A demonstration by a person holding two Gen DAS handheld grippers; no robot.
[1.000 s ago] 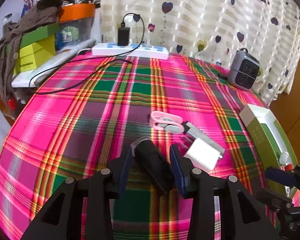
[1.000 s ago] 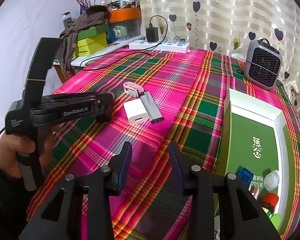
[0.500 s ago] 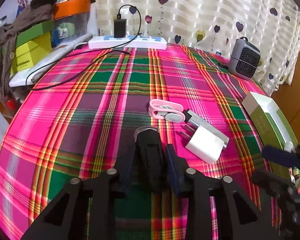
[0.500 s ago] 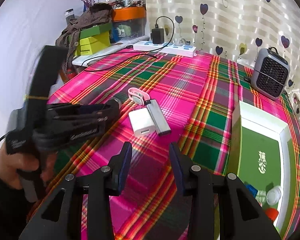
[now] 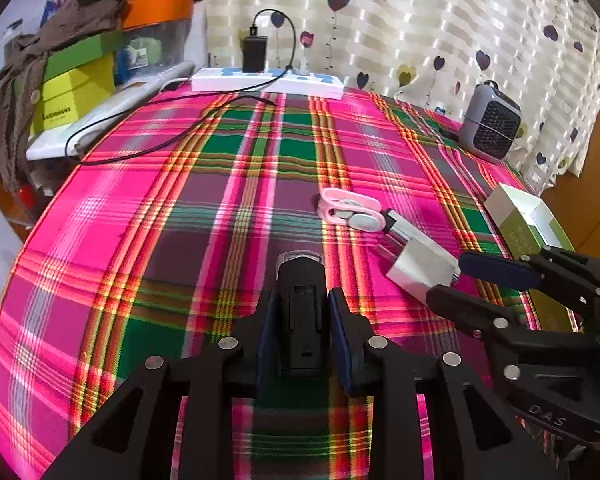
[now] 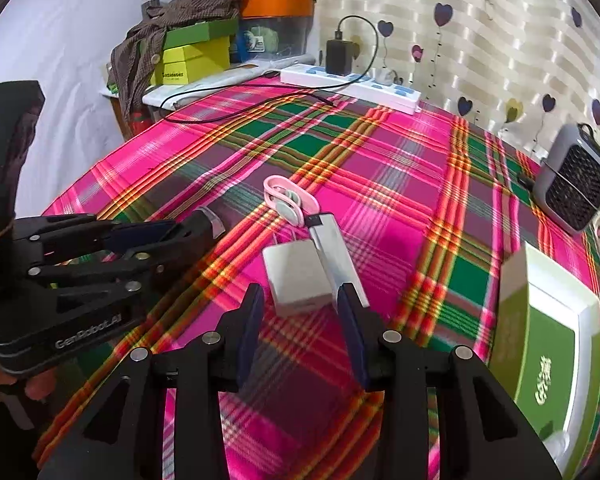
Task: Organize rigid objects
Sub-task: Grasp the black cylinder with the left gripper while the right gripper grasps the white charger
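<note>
Both wrist cameras look steeply down, close over the plaid tablecloth (image 5: 180, 200), sharing the white charger (image 6: 296, 276) at twelve o'clock.

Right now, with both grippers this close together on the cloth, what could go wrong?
1. The right gripper, open, nears the white charger, which touches the silver stick; closing may pinch or shove both.
2. The left gripper has just closed on the black device; its front sticks out and could tilt on lifting.
3. The grippers sit close and could collide.
</note>
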